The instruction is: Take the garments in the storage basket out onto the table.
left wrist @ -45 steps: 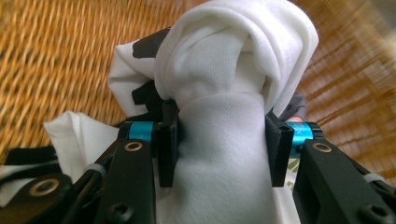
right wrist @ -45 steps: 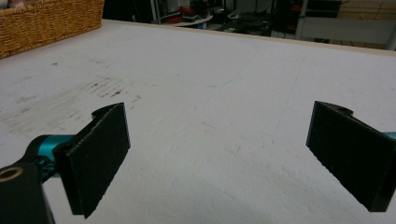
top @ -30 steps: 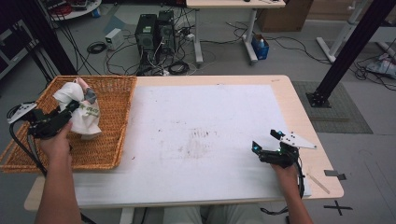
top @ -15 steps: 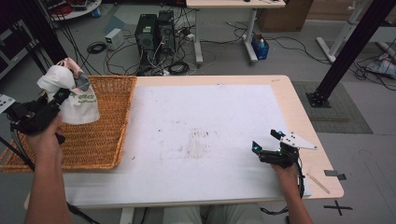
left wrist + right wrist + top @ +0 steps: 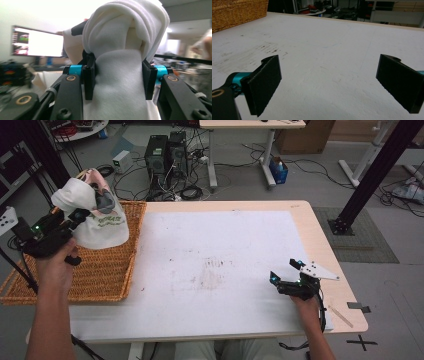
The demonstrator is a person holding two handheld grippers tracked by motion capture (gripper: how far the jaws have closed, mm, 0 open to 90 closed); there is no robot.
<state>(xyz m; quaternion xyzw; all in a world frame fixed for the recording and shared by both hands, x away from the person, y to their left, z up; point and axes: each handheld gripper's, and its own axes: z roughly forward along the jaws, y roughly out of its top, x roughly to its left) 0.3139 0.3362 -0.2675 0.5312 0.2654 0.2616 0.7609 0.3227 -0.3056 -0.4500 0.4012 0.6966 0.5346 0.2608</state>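
We've got the left gripper [image 5: 75, 217] clamped on a bunched white garment [image 5: 97, 215] — in the left gripper view both pads press into the cloth [image 5: 120, 82], which bulges out above them. In the high view the garment hangs in the air over the far right corner of the wicker basket [image 5: 107, 275], clear of the weave, a grey patch and some green print showing on it. Right gripper [image 5: 286, 274] sits low over the white table top [image 5: 215, 245] near its right front edge — jaws spread wide, nothing between them, in the right gripper view just bare table surface [image 5: 324, 62] past the pads
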